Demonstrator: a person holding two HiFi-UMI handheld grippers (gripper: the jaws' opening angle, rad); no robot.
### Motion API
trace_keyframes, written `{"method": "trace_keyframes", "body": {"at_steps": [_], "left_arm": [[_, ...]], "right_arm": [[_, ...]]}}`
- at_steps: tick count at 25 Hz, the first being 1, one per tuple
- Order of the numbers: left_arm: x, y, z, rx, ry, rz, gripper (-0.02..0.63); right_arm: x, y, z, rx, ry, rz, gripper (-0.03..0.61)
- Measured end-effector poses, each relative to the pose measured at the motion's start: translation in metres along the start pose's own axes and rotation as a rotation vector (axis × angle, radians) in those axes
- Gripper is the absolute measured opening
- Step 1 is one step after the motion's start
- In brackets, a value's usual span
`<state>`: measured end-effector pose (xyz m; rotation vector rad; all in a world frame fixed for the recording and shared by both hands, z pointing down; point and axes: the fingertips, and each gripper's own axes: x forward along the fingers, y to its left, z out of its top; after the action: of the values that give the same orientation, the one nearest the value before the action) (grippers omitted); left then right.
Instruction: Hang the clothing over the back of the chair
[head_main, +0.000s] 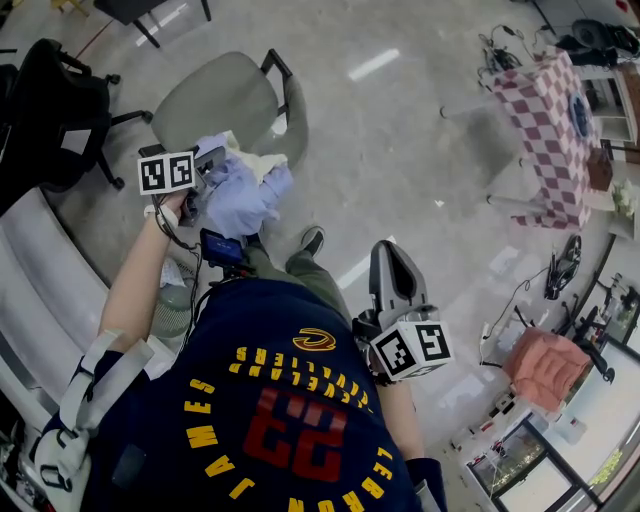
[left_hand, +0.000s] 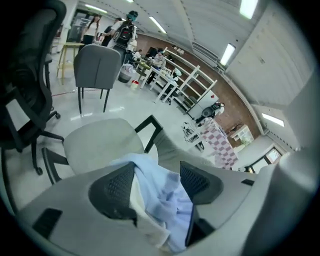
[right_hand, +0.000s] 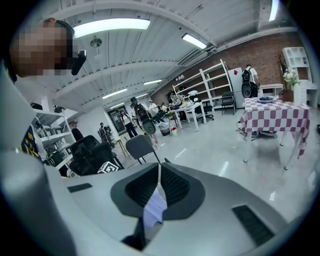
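A light blue and cream piece of clothing (head_main: 245, 195) lies bunched at the near end of the back (head_main: 296, 118) of a beige chair (head_main: 215, 100) with black armrests. My left gripper (head_main: 212, 183) reaches into the bundle. In the left gripper view the left gripper (left_hand: 157, 172) is open, with the clothing (left_hand: 165, 197) lying loose between the wide-apart jaws, above the chair seat (left_hand: 100, 142). My right gripper (head_main: 392, 258) hangs apart from the chair, at the person's right side, over bare floor. In its own view the right gripper (right_hand: 159, 167) is shut, its pads meeting with nothing between them.
A black office chair (head_main: 50, 100) stands left of the beige chair. A white bench (head_main: 30, 280) runs along the left. A table with a checked cloth (head_main: 545, 120) is at the far right, a pink cushion (head_main: 545, 365) below it. The person's shoe (head_main: 312, 240) is by the chair.
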<state>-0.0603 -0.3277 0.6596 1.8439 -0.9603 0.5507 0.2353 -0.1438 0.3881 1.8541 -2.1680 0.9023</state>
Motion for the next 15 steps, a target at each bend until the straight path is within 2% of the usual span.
{"method": "trace_keyframes", "body": {"at_steps": [2, 8, 12, 15], "left_arm": [[-0.010, 0.001, 0.005, -0.045, -0.027, -0.004, 0.272], [-0.039, -0.002, 0.018, -0.101, -0.101, -0.045, 0.272], [-0.063, -0.022, 0.030, -0.162, -0.181, -0.138, 0.272], [-0.085, -0.059, 0.041, -0.174, -0.237, -0.267, 0.270]], "right_arm": [[0.001, 0.000, 0.001, 0.002, 0.005, 0.003, 0.021], [0.007, 0.003, 0.001, -0.004, 0.004, 0.040, 0.021], [0.013, 0.007, 0.002, -0.005, 0.008, 0.065, 0.021], [0.016, 0.010, 0.004, -0.005, 0.004, 0.085, 0.021]]}}
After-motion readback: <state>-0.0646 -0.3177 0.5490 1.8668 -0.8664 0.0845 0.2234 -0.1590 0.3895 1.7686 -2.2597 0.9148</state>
